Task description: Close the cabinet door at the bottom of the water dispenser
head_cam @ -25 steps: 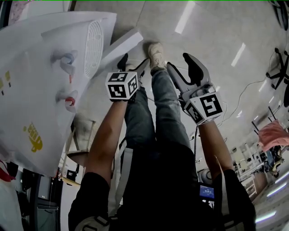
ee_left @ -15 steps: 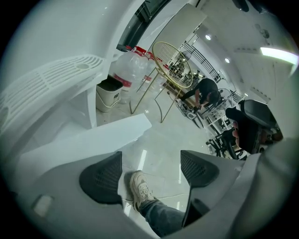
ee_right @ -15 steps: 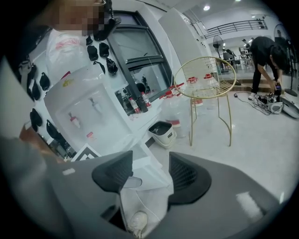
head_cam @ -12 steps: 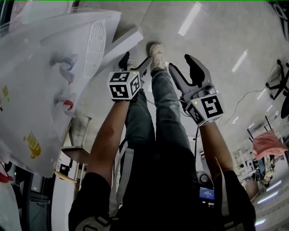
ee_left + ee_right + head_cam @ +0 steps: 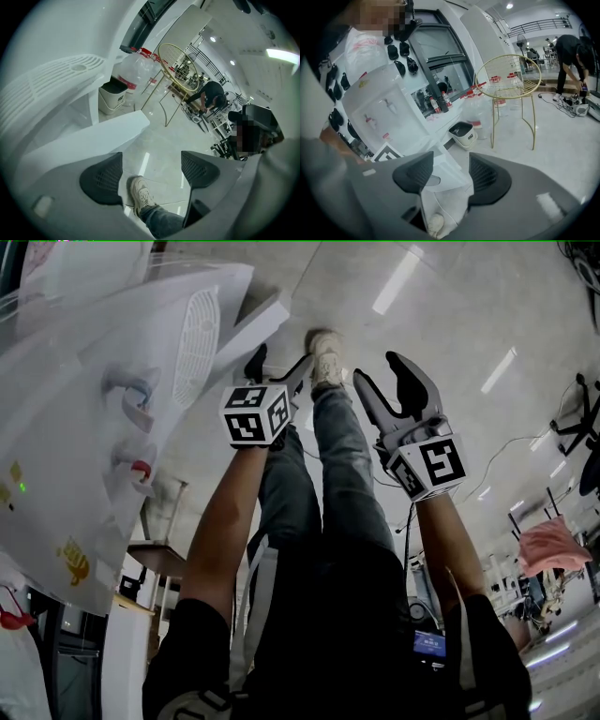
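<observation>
Change from a second ago: the water dispenser (image 5: 103, 427) fills slightly more of the head view. Less of the cabinet door (image 5: 267, 320) shows past the dispenser's front. Both grippers keep their spacing, and their jaw gaps look the same.
Cabinet door: swung out from the dispenser's foot and not closed, its free end pointing away from the dispenser.
Left gripper (image 5: 278, 367): jaws spread wide with nothing between them. It is just beside the door's free end, and contact is unclear.
Right gripper (image 5: 380, 376): jaws roughly half apart and empty. It is farther from the dispenser than the left one and well apart from the door.
In the way: the person's own leg (image 5: 342, 465) and shoe (image 5: 325, 352) lie between the two grippers, with the shoe on the floor (image 5: 441, 306) near the door's end.
Beyond the dispenser: a wire chair (image 5: 508, 77), a bin (image 5: 462, 133) and a water bottle (image 5: 136, 70). A person (image 5: 572, 51) bends over, well apart from the dispenser.
Counts: two grippers, one door, two taps (image 5: 141, 470) on the dispenser, one chair, one bin, one shoe in view.
</observation>
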Tool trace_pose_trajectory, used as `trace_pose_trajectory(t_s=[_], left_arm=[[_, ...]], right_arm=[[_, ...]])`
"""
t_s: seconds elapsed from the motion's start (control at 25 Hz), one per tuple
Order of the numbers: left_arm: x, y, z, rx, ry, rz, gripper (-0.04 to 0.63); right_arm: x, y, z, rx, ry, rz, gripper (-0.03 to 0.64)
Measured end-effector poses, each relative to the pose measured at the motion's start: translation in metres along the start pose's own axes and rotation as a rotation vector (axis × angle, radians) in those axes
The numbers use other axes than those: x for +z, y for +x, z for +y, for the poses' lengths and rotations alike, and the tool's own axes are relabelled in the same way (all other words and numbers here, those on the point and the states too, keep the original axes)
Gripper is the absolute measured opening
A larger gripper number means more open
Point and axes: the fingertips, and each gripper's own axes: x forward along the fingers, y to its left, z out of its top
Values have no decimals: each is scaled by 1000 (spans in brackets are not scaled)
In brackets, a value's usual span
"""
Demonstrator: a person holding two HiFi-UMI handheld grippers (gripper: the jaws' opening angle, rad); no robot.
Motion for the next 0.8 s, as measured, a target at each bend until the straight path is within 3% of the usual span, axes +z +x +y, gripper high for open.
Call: trace_pose_trajectory(t_s=[0.8], left_arm=[[33, 12, 27, 47, -27, -36, 403]], right_arm=[[10, 23, -11, 13, -21, 11, 227]])
